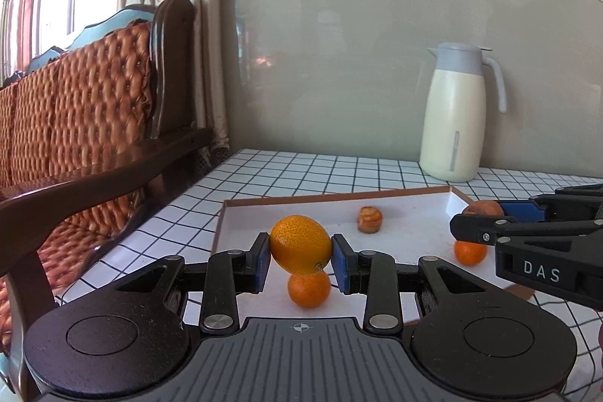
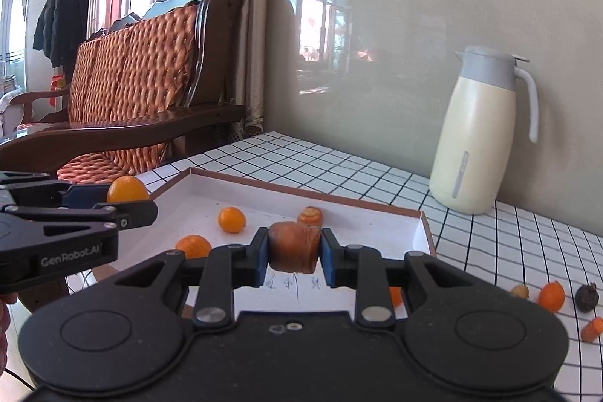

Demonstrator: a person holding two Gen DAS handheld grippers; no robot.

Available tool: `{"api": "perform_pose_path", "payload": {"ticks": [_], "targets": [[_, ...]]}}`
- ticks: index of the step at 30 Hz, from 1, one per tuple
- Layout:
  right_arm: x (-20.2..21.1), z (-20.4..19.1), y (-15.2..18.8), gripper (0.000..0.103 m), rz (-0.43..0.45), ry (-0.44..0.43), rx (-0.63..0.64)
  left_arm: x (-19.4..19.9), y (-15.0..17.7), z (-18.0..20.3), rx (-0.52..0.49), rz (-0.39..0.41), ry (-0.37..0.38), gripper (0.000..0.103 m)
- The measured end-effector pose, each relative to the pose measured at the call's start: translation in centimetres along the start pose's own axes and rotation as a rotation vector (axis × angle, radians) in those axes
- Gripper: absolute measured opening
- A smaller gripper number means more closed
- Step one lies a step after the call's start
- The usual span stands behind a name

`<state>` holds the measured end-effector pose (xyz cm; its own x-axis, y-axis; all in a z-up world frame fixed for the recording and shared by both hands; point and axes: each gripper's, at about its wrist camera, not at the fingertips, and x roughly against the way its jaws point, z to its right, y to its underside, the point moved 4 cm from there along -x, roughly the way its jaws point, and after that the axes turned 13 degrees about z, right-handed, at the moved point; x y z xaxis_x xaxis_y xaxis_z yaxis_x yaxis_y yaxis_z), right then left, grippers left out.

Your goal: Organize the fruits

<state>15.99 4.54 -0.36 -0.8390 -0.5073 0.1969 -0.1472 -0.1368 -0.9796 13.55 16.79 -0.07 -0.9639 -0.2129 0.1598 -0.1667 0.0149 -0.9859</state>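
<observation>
both hands hover over the white tray (image 2: 422, 232) on the checked worktop (image 2: 490, 243). the left gripper (image 1: 300, 257) has its jaws closed on a round orange (image 1: 300, 243); the right gripper (image 2: 294, 253) pinches a brown carrot chunk (image 2: 294, 245). the orange's smooth skin could slip and roll off. in the tray i count two small oranges (image 2: 231, 219) and one carrot piece (image 2: 311, 215); four bits lie loose to the right.

Four oranges (image 2: 231, 219), two carrot chunks (image 2: 294, 245).
</observation>
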Motion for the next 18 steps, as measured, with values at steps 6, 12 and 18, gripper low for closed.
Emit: {"api": "perform_pose_path", "payload": {"ticks": [6,12,18], "targets": [[-1.9,0.9,-0.1,0.019,-0.011,0.014,0.015,-1.8,0.0,-0.9,0.006,-0.01,-0.02,0.035],[-3.4,2.8,0.1,0.019,-0.023,0.036,-0.022,-3.5,0.4,-1.5,0.004,-0.034,-0.026,0.035],[-4.3,3.7,0.3,0.019,-0.031,0.043,-0.033,-4.8,0.4,-1.7,-0.004,-0.044,-0.018,0.035]]}}
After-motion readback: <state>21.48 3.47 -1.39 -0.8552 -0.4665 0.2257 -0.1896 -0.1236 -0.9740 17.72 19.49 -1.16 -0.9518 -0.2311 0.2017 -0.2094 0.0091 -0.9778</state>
